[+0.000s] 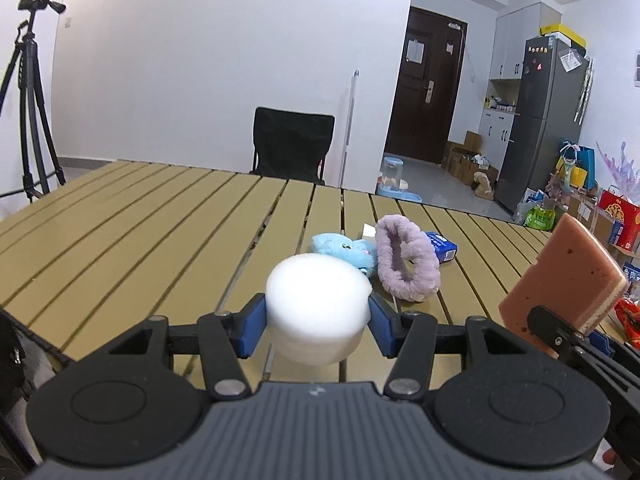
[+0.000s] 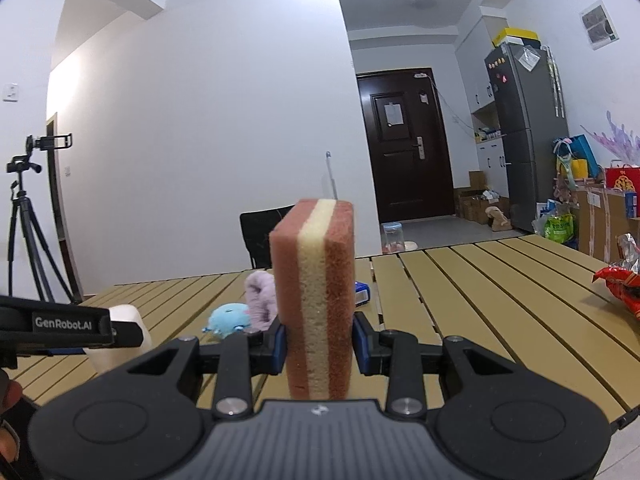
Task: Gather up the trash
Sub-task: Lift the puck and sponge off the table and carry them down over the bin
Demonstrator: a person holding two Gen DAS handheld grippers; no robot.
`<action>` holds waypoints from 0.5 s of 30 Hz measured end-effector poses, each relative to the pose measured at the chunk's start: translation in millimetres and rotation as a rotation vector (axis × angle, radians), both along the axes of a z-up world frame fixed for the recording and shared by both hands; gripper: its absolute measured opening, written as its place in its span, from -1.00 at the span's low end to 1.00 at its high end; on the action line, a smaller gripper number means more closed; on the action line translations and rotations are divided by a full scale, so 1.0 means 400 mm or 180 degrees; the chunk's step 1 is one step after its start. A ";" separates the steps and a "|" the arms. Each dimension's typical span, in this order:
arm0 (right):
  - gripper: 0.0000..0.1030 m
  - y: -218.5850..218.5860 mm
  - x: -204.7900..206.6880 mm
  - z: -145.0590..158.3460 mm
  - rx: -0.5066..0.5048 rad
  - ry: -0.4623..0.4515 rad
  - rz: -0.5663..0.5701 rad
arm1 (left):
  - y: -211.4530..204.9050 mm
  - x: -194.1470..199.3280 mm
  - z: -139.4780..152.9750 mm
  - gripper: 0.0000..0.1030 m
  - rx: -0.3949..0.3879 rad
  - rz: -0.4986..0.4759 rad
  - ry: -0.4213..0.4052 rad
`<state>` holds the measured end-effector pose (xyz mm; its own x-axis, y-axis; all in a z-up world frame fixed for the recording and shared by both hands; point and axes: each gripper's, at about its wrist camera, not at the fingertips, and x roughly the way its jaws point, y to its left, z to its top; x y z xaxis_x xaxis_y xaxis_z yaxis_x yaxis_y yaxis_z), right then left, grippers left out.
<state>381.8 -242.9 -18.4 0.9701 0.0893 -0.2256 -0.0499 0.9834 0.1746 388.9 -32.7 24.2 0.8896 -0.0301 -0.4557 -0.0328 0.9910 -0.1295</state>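
Your left gripper [image 1: 318, 320] has its blue-padded fingers [image 1: 254, 330] clenched on a white, rounded foam block [image 1: 316, 300], one pad pressing on each side of it, and the block is held clear above the tan slatted desk [image 1: 160, 220]. Your right gripper [image 2: 320, 344] is grasping a rectangular sponge with pink outer layers and a cream middle layer [image 2: 314, 300]; it stands upright between the fingers [image 2: 362, 344], its narrow striped edge facing the camera and its top rising well above the pads. From the left wrist view that same sponge shows at the right edge, tilted, with its pitted pink face towards you.

Further out on the desk, near the middle, a small light-blue plush toy [image 1: 344, 250] lies just beside a lilac fluffy ring-shaped scrunchie [image 1: 404, 264], which stands on its edge. Behind the scrunchie sits a small blue-and-white tissue packet [image 1: 442, 246], touching or nearly touching it; you cannot tell which. On the right side of the desk, well apart from that group, a crumpled red snack wrapper with a silver lining [image 2: 622, 280] lies near the edge.

Beyond the desk a black chair [image 1: 292, 144] stands against the white wall, and a black tripod with a phone mount [image 1: 32, 92] stands at the left.
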 end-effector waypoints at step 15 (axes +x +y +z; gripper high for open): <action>-0.39 0.042 -0.138 -0.012 -0.0039 0.0012 0.0278 | 0.051 -0.160 -0.025 0.06 -0.0048 0.0073 -0.0007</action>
<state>326.5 -226.2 -23.2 0.9579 0.1708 -0.2309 -0.1350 0.9773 0.1631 325.0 -12.4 14.0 0.8911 -0.0165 -0.4535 -0.0554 0.9879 -0.1446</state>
